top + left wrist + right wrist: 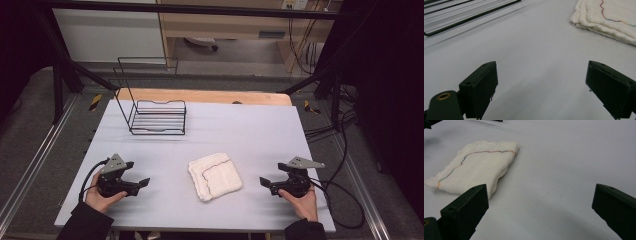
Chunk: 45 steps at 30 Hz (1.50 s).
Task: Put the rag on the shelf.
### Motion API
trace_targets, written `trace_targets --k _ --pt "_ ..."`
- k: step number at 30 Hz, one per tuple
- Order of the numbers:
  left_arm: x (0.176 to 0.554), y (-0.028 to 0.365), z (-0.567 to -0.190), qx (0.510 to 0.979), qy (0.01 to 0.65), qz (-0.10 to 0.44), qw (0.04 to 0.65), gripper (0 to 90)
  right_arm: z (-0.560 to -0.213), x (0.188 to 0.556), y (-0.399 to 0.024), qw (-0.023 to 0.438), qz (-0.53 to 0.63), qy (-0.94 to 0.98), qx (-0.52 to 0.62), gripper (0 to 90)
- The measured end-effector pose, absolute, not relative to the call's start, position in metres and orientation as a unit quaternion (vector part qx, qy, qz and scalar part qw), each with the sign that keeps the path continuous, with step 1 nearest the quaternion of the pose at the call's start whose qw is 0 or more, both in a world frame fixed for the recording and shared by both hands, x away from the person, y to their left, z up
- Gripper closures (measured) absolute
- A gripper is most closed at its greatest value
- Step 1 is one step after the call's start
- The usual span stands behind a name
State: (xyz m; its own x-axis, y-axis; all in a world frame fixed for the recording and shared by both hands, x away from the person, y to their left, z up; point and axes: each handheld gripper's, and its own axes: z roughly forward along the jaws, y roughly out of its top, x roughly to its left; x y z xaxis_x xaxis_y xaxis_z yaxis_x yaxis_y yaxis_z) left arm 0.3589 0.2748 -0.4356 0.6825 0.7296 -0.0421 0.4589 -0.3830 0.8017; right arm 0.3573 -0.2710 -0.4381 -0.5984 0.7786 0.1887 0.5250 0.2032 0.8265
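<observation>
One folded cloth [215,176] flat btwn grippers, long axis near-to-far, tilted left; both jaws open, empty.

The person wears dark, near-black long sleeves [82,222] that reach the wrists. Each hand grasps a black tool. The left gripper [142,183] has a chunky black body topped by a grey 3-cornered plate [114,163] with small holes, and a black cable [87,180] loops off its left side. The right gripper [263,182] carries the same grey plate [301,162], and its black cable [345,200] curls away to the right. Seen close in the left gripper view, the jaws are 2 flat, matte black blocks with small screw holes along their edges, and a brass-ringed hole [443,96] sits in the near left mount
</observation>
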Motion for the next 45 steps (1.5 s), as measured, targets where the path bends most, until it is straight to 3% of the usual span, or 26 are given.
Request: trace_targets --k 18,38,45 --pt "0.36 0.254 -0.433 0.817 0.363 0.159 0.418 10.7 -0.439 0.357 -0.269 0.139 0.46 0.766 0.427 1.1" --pt "0.369 0.203 -0.422 0.832 0.338 0.145 0.416 10.9 -0.439 0.357 -0.268 0.14 0.456 0.768 0.428 1.1" --pt "0.38 0.183 -0.418 0.831 0.343 0.147 0.412 16.2 -0.439 0.357 -0.268 0.14 0.453 0.77 0.427 1.1"
